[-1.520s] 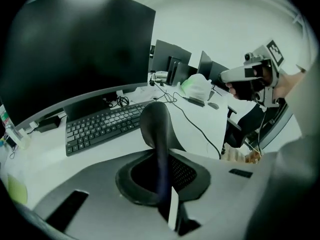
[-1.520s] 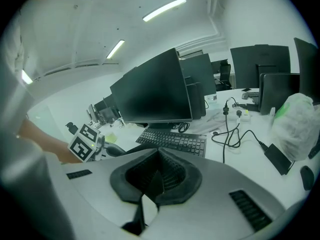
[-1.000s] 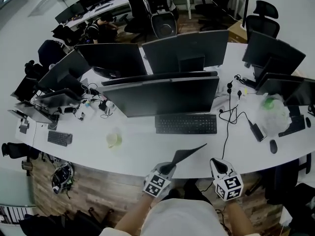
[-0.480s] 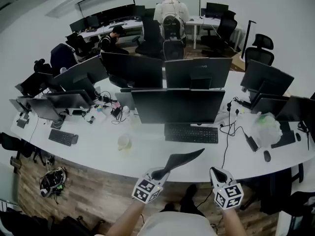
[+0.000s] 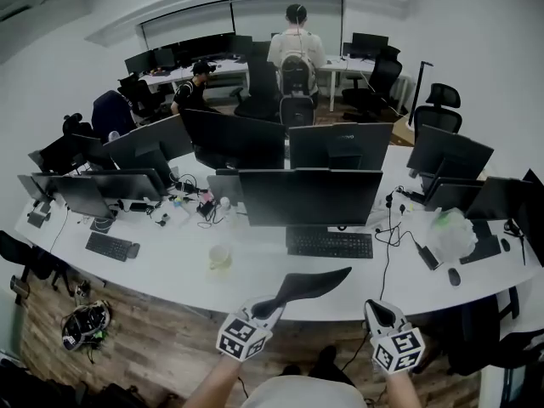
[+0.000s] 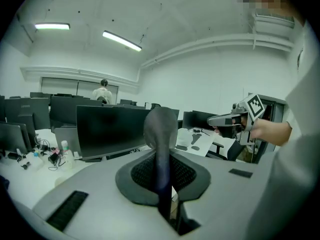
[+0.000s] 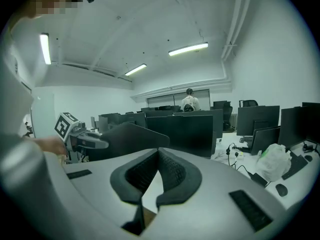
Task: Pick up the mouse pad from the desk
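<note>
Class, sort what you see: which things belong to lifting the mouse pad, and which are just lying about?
Job in hand: thin dark flexible mouse pad; left tongs, shut on it; long white desk.
Lying about: black keyboard; pale yellowish cup; green-and-white plastic bag; black computer mouse.

White-walled office, long white desks (image 5: 170,266) with dark monitors (image 5: 310,195), wood floor (image 5: 161,338), ceiling strip lights (image 7: 188,48)

On desk (image 5: 170,266), keyboard (image 5: 330,244) lies behind mouse pad (image 5: 306,284).
</note>
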A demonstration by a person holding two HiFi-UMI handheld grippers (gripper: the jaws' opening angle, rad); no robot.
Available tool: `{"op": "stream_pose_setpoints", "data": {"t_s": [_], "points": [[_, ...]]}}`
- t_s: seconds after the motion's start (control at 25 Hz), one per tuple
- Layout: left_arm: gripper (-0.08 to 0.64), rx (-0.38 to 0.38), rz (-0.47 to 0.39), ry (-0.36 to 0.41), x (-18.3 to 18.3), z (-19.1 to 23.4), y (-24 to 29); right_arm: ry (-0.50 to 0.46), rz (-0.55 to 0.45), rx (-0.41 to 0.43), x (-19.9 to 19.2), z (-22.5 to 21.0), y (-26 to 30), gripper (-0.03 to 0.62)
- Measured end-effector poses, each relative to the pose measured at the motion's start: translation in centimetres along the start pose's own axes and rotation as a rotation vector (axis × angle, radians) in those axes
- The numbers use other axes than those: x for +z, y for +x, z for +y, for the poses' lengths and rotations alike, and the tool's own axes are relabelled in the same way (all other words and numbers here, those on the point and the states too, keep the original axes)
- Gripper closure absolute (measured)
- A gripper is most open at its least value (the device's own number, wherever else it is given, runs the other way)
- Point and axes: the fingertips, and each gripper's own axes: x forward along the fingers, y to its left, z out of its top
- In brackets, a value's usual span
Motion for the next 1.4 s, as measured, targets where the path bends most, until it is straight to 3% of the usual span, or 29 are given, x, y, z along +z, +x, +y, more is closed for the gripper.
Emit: {"op": "stream_pose_setpoints", "data": {"t_s": [0.52,0.76,1.4], "points": [[0.515,0.069,-0.127,-0.023,3.5,-2.1,-2.9,-0.044,-0.077,0.057,1.9,-1.3,-2.9,0.581],[0.515,0.116,-0.156,-0.042,4.6,-3.2,-3.5,-0.066,-0.106,0.085,3.0,-2.9,-4.0,0.581],[0.514,0.121,-0.188,-0.062,5.9,-4.6,-2.7,-0.047,-0.148,0.116,3.7,-4.4,-4.2,0.581]]}}
